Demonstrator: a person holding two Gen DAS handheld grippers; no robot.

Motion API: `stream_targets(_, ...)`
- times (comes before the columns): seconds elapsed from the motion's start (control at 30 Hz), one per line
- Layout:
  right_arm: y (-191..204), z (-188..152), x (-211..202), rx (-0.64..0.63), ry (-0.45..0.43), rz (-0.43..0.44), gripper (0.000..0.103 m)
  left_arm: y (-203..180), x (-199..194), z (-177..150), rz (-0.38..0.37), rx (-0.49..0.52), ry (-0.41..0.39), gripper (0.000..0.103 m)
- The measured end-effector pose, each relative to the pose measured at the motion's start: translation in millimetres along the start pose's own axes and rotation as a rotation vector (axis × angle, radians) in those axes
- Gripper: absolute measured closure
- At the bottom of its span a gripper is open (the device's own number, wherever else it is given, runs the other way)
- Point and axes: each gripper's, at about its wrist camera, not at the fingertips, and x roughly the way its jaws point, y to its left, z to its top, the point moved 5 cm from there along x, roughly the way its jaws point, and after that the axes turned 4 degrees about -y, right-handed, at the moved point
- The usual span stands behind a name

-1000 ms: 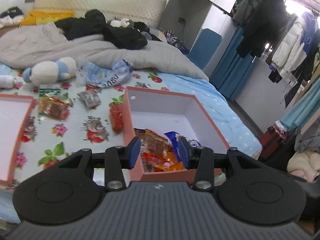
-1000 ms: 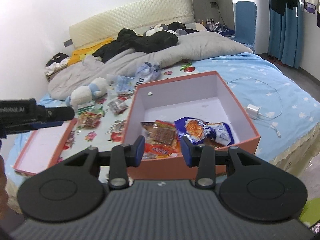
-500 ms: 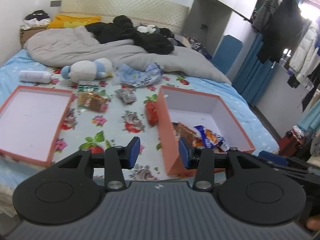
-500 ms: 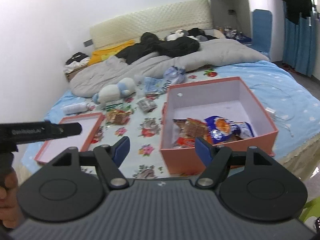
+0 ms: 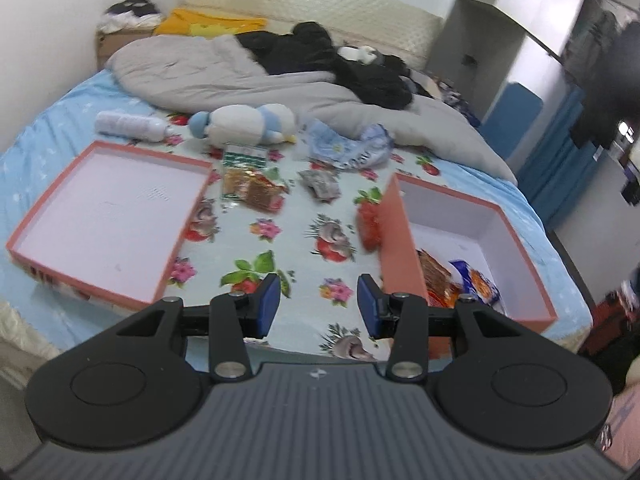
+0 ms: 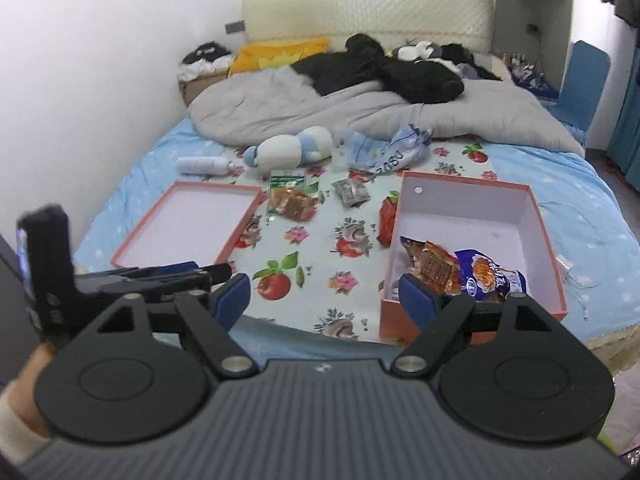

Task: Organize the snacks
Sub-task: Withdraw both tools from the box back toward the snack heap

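Two grippers appear in the frames, both with the jaws apart and nothing between them. The left gripper [image 5: 318, 306] sits at lower centre of the left wrist view, above the near edge of the bed [image 5: 48, 120]. The right gripper [image 6: 322, 296] sits at lower centre of the right wrist view; its jaws are set wider than the left's. The left gripper also shows from the side at lower left of the right wrist view [image 6: 218, 270].

A box [image 6: 536, 216] lies at right of centre on the floral sheet [image 6: 304, 256]. It contains an orange packet [image 6: 434, 266] and a blue packet [image 6: 490, 278], both at its near end and touching each other. The lid [image 6: 244, 216] lies open side up at left of centre, well apart from the box.

Loose snacks between lid and box:
- Red packet [image 6: 387, 216], against the box's left wall.
- Brown packet [image 6: 294, 206], near the lid's far right corner, overlapping a green packet [image 6: 286, 176].
- Grey packet [image 6: 352, 192], just right of the brown packet.

A plush toy [image 6: 292, 148], a bottle [image 6: 202, 165] and a crumpled blue bag [image 6: 394, 150] lie further up the frame, in front of the grey duvet [image 6: 280, 108].
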Motion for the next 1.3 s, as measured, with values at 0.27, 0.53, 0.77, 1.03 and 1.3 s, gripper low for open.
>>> stream_targets(0.27,18.8,32.3,-3.2,-0.023,-0.011,0.023,0.021,22.7,13.0,6.4,0.030,-0.053,0.008,0.055)
stream_targets(0.53,31.7,38.9,22.3,-0.066,0.023,-0.024,0.021,34.8,37.1,4.8,0.038,-0.071,0.040,0.055)
stream_targets(0.77,34.0,50.4,57.5,-0.030,0.059,-0.039,0.020,45.3,69.0,4.6,0.036,-0.091,0.071,0.055)
stream_targets(1.03,28.5,45.6,117.5,0.018,0.133,-0.041,0.020,69.3,120.7,19.7,0.051,-0.107,0.093,0.055)
stream_targets(1.3,25.9,29.5,186.3,0.117,0.255,0.026,0.021,92.0,180.2,54.0,0.067,-0.088,0.095,0.055)
